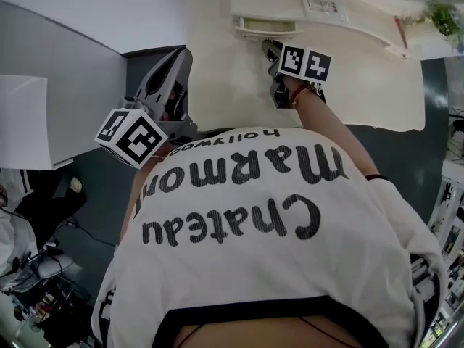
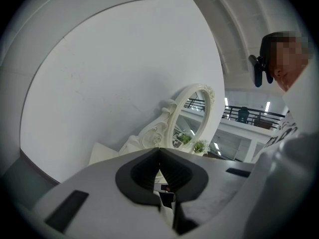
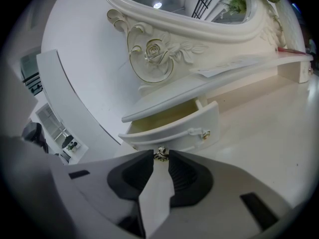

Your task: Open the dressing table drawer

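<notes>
Drawer [image 3: 172,128]: cream, curved front, set under a low shelf [image 3: 199,86] at the back of the bench [image 3: 269,133], below the carved frame of an oval mirror [image 3: 149,49]. Condition: partly pulled out, pale interior showing. Fitted with a slim bail handle [image 3: 197,132] ending in small metal knobs.

Right tool [image 1: 270,49]: angled down at the drawer front. Its jaws stand a little apart, and their tips pinch the near knob [image 3: 160,154] of the handle from either side.

Left tool [image 2: 159,151]: held level off the bench's left edge, well apart from the drawer. Its jaw tips are pressed together with nothing between them, and it points towards the mirror and a plain white wall.

Sundries: sheet of paper [image 3: 234,63] lying flat on the shelf; green plant [image 3: 237,1] reflected in the mirror. Person in a white printed shirt [image 1: 275,223] leaning over the bench.
</notes>
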{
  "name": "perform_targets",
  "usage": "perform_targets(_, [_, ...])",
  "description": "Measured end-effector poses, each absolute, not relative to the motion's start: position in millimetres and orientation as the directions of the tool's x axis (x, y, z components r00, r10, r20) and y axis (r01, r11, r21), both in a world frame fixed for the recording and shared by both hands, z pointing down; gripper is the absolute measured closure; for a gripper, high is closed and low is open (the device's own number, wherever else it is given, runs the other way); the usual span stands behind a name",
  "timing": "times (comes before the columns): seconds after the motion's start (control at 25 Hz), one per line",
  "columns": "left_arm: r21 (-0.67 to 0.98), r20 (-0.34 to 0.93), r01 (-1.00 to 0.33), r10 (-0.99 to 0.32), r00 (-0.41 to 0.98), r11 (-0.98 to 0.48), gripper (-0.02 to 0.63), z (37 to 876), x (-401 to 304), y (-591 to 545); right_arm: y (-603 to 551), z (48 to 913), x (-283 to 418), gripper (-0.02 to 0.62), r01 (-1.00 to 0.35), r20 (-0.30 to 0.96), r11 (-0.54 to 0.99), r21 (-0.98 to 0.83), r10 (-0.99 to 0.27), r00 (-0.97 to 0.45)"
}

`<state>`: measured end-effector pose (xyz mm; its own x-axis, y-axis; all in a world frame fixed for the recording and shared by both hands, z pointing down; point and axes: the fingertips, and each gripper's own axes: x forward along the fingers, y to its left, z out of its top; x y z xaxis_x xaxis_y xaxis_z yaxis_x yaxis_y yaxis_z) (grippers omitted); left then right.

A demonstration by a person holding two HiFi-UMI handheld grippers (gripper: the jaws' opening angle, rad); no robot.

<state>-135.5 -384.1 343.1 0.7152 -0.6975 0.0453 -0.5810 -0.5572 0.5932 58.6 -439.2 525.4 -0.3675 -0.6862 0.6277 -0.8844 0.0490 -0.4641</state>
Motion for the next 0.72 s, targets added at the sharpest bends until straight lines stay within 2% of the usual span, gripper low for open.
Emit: perform_targets(0.72, [0.586, 0.052, -0.595, -0.707, 0.705, -0.55, 0.584, 338.4, -135.5, -371.2, -423.9, 525.7, 58.0, 0.489, -0.877, 0.622, 0.033, -0.48, -0.693, -0.366])
